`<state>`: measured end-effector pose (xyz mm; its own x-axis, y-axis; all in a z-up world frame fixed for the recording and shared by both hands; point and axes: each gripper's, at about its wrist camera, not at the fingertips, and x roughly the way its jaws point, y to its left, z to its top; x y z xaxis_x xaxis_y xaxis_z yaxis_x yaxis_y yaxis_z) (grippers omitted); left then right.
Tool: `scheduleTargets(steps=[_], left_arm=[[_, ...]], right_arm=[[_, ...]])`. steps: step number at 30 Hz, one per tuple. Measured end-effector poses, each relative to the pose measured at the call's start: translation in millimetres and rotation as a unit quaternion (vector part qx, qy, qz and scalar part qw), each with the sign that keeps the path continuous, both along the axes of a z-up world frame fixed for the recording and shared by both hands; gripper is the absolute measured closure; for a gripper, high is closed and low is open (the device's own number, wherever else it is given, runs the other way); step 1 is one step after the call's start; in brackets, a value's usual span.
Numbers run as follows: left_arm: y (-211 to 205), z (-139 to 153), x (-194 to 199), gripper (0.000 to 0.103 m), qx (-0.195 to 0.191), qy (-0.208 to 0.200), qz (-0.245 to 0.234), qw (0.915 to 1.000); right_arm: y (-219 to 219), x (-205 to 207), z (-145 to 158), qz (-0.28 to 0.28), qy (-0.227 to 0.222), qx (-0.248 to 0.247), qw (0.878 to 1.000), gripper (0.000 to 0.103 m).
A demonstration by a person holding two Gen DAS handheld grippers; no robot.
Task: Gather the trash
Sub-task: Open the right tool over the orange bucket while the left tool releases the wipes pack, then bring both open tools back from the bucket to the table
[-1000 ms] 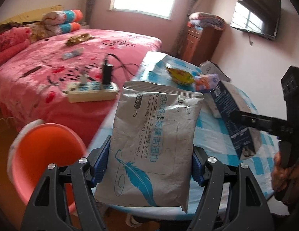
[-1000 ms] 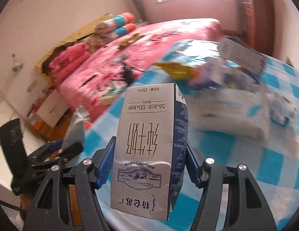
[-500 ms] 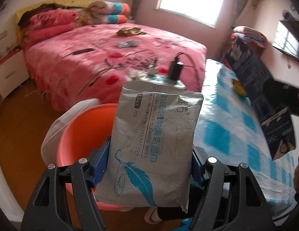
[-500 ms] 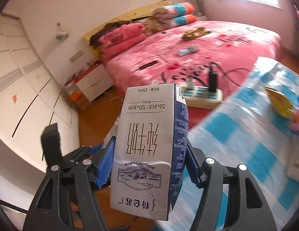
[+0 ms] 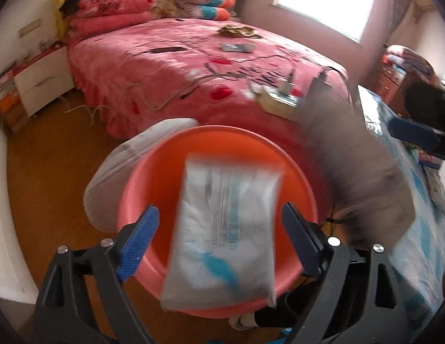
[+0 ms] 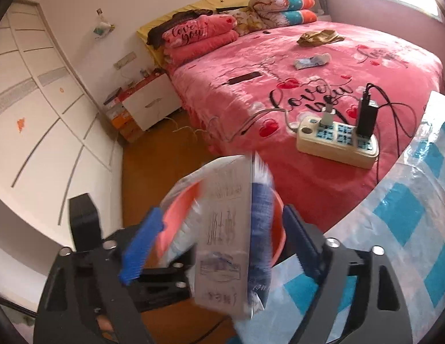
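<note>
We find the left hand-held gripper (image 5: pixel 219 229) spread wide, its blue pads clear of the wipes pack (image 5: pixel 225 229). The pack is blurred and sits between the pads, over the mouth of the orange basin (image 5: pixel 153 172), which stands on the wooden floor (image 5: pixel 50 154) near the pink bed (image 5: pixel 170 66). We cannot tell whether the pack touches the basin.

The right hand-held gripper (image 6: pixel 219 240) is likewise wide apart, gripping nothing. The milk carton (image 6: pixel 225 246) appears blurred between its pads, touching neither, in front of the basin. On the right lies the worktop (image 6: pixel 400 229) with its blue checked cover. A power strip (image 6: pixel 337 143) rests on the bed, far right.
</note>
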<state>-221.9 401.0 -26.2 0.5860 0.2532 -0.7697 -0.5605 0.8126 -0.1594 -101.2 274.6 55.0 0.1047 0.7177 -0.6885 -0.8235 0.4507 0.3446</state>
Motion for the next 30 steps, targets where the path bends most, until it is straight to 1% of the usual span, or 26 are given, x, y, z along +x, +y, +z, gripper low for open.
scheduleTargets(steps=[4, 7, 10, 13, 15, 19, 21, 24, 27, 30], left_arm=[[11.8, -0.1, -9.9, 0.013, -0.001, -0.009, 0.023, 0.9997], [13.4, 7.1, -17.2, 0.013, 0.014, -0.036, 0.029, 0.9988], [10.1, 11.7, -17.8, 0.013, 0.012, -0.059, 0.012, 0.9981], [2.9, 13.8, -14.2, 0.013, 0.019, -0.067, -0.001, 0.9975], [-4.6, 15.3, -10.1, 0.013, 0.029, -0.061, -0.009, 0.9977], [-21.9, 17.5, -0.2, 0.013, 0.052, -0.030, -0.020, 0.9980], [-28.5, 18.4, 3.8, 0.013, 0.047, -0.022, -0.033, 0.9981], [-40.4, 20.9, 9.2, 0.013, 0.041, -0.019, -0.052, 0.9976], [-59.9, 27.1, 12.4, 0.013, 0.055, -0.029, -0.082, 0.9947], [-77.6, 32.0, 17.3, 0.013, 0.071, -0.029, -0.102, 0.9918]], right_arm=[[-18.8, 10.9, -4.1, -0.032, 0.013, 0.011, 0.999, 0.012], [-38.8, 21.9, -2.7, -0.059, 0.015, 0.020, 0.998, 0.012], [-67.3, 27.1, 0.3, -0.094, 0.002, 0.030, 0.995, 0.011], [-92.8, 26.9, 1.6, -0.118, -0.005, 0.046, 0.992, 0.009], [-111.4, 26.8, 0.1, -0.137, -0.009, 0.058, 0.989, 0.009], [-140.0, 24.4, -5.4, -0.169, -0.027, 0.066, 0.983, 0.008], [-156.0, 22.6, -8.7, -0.183, -0.030, 0.073, 0.980, 0.006], [-175.2, 18.7, -10.7, -0.200, -0.029, 0.087, 0.976, 0.005], [-193.8, 16.1, -10.4, -0.215, -0.033, 0.098, 0.971, 0.005], [-208.4, 14.0, -11.2, -0.221, -0.031, 0.107, 0.969, 0.005]])
